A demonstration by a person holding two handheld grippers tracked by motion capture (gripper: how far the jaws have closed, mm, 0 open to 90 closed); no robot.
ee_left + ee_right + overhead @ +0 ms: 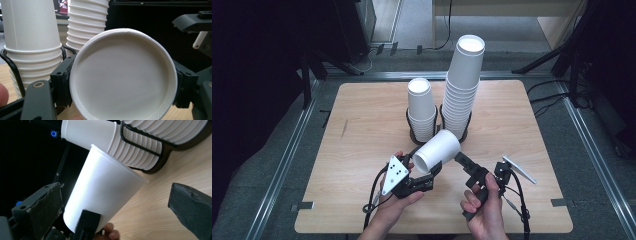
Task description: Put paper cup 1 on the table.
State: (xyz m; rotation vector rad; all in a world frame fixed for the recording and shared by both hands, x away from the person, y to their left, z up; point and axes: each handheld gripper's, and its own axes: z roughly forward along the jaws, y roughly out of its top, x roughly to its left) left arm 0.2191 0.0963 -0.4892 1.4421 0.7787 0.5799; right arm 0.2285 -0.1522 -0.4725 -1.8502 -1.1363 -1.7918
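Left hand (394, 200): nearest the table's front edge, wrapped round the left gripper (432, 172), whose grey three-cornered plate faces up.
Left jaws: clamped on the rim of a single white paper cup (438, 150), one pad on each side of its mouth, as the left gripper view shows.
Paper cup: held off the wooden table (362, 150), lying on its side, open mouth toward the person, base toward the two stacks just behind it.
Right hand (484, 202): beside the left, holding the right gripper (460, 159) aimed at the cup's side.
Right jaws: standing wide apart, nothing pressed between them; in the right gripper view the cup's wall sits between the two pads without touching either.
Short cup stack (421, 107): upside-down cups in a black wire holder (411, 131), behind the held cup, left.
Tall cup stack (463, 85): just right of the short one, in its own holder, rising well higher.
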